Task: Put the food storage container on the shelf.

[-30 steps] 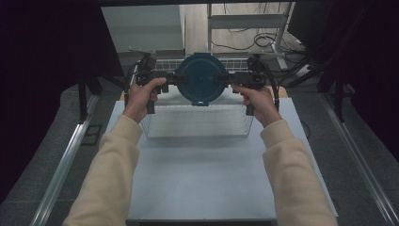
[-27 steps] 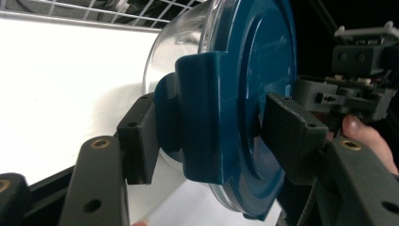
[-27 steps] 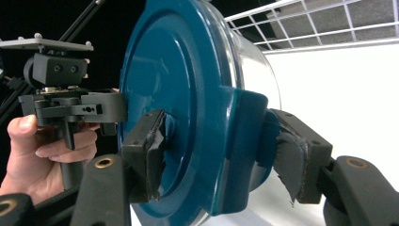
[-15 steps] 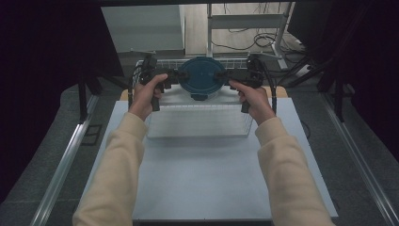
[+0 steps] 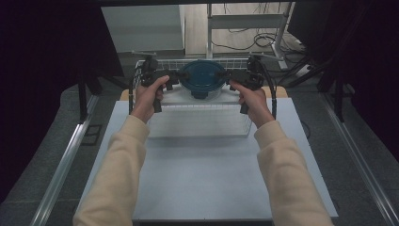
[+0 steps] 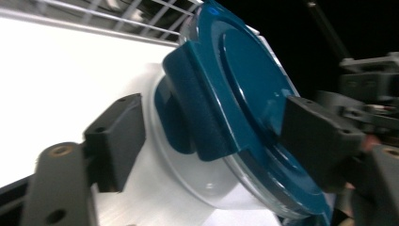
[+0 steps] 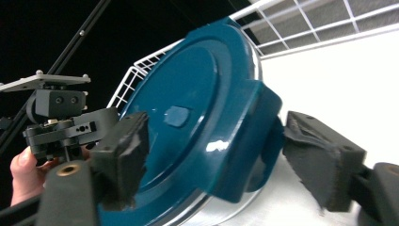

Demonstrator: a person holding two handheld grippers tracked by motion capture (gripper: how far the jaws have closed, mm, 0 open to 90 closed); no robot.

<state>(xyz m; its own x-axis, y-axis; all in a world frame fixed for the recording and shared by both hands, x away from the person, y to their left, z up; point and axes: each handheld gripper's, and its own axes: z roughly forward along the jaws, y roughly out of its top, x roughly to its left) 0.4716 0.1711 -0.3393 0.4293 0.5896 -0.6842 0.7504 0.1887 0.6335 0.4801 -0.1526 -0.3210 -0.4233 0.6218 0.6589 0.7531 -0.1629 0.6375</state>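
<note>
Your left gripper [image 6: 207, 141] and right gripper [image 7: 214, 160] have just been opening, jaws apart astride the blue-lidded container [image 5: 203, 78]. It sits between them, seemingly resting in the wire basket [image 5: 197, 127].

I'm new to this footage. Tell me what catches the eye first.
A round teal lid on a clear container, at the far end of the white wire basket, stands out most. The left tool and right tool flank it; their jaws have just been opening, with the lid's side clasps between them, unpressed.
</note>
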